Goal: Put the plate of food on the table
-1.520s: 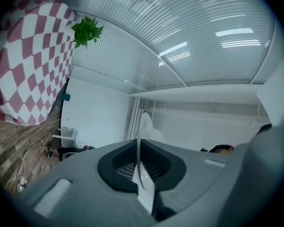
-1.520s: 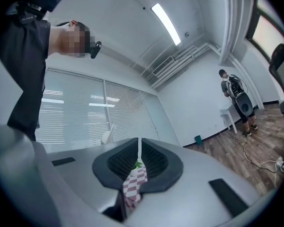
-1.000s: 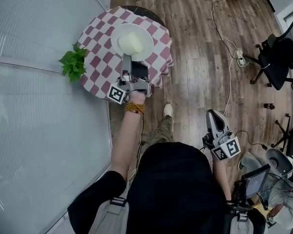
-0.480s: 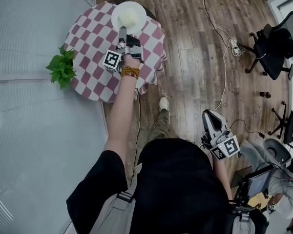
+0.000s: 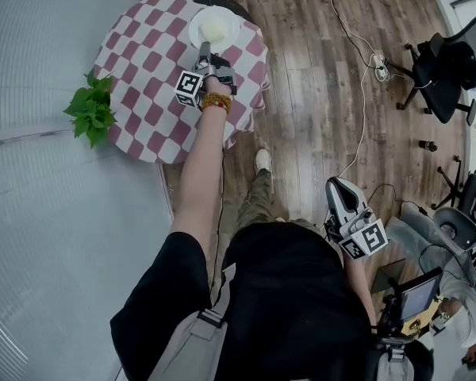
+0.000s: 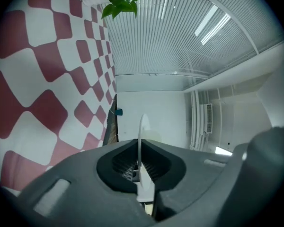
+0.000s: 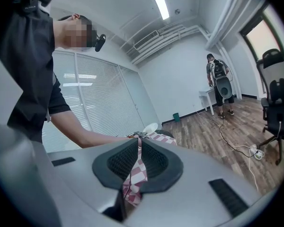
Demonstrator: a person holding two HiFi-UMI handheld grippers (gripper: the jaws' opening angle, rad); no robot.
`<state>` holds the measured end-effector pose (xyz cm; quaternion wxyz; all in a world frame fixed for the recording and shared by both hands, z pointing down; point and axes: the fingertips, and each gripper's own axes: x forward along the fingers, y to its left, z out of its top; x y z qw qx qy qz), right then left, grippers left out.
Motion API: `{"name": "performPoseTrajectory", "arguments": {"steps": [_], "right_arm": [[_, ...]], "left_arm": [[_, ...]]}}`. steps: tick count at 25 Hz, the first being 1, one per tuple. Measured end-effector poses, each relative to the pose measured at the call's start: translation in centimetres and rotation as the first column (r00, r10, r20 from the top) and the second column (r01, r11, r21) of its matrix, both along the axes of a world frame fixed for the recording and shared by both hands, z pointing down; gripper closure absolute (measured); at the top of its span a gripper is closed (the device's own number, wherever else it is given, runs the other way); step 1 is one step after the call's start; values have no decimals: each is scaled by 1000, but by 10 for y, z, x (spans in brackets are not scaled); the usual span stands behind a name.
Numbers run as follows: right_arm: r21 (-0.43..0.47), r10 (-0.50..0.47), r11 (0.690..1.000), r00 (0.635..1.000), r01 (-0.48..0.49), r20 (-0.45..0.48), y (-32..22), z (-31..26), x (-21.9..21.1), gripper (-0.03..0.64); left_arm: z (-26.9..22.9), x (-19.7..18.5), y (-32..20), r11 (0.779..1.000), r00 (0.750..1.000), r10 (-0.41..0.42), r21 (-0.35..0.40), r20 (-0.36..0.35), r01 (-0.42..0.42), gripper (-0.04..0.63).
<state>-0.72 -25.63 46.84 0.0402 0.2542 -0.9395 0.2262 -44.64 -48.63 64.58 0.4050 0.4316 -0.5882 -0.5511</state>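
A white plate (image 5: 214,28) with a pale mound of food sits at the far right part of the round table's red-and-white checked cloth (image 5: 143,70). My left gripper (image 5: 204,51) is stretched out over the cloth and shut on the plate's near rim. In the left gripper view the rim (image 6: 141,136) shows edge-on, pinched between the dark pads, with the cloth (image 6: 33,79) close beside it. Whether the plate rests on the cloth I cannot tell. My right gripper (image 5: 336,186) hangs by the person's right side, shut and holding nothing (image 7: 138,144).
A leafy green plant (image 5: 87,105) stands at the table's left edge beside a glass wall with blinds. On the wood floor lie a cable (image 5: 357,46) and a power strip (image 5: 378,60). Black office chairs (image 5: 448,66) stand at the right. Another person (image 7: 220,86) stands far off.
The left arm has reached farther out, carrying the plate across the table away from the person toward its far side. The right gripper has stayed by the hip.
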Motion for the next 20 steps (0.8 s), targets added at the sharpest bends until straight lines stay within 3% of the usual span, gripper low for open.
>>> {"name": "performPoseTrajectory", "arguments": {"steps": [10, 16, 20], "right_arm": [[-65, -1, 998, 997, -3, -74, 9, 8, -11, 589], [-98, -40, 995, 994, 30, -103, 12, 19, -33, 591], [-110, -67, 992, 989, 53, -129, 12, 23, -41, 591]], "left_arm": [[102, -1, 22, 985, 994, -41, -174, -104, 23, 582], [140, -8, 27, 971, 990, -30, -241, -136, -4, 581], [153, -15, 30, 970, 987, -46, -244, -153, 7, 581]]}}
